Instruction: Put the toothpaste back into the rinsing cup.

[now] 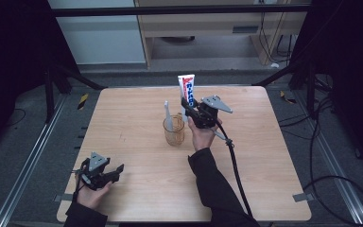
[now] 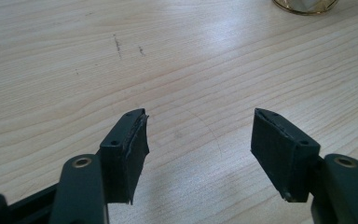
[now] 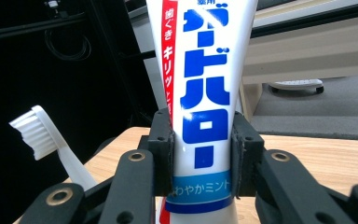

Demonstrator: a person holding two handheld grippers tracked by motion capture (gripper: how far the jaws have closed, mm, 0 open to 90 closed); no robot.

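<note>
A white toothpaste tube [image 1: 187, 88] with blue and red lettering stands upright above the table's middle, clamped in my right gripper [image 1: 187, 105]. In the right gripper view both pads press on the toothpaste tube [image 3: 203, 100] at its lower part. A white toothbrush [image 1: 168, 117] leans in a clear amber glass cup [image 1: 174, 132] just left of that gripper; the toothbrush [image 3: 42, 135] shows bristles up. My left gripper [image 1: 118, 169] rests low at the table's front left, its jaws wide apart over bare wood [image 2: 199, 140].
The wooden table [image 1: 137, 118] has open surface all around the cup. The cup's base [image 2: 305, 5] peeks in at the top of the left gripper view. A cable [image 1: 234, 165] trails from the right gripper toward the front edge. Dark floor and metal rails surround the table.
</note>
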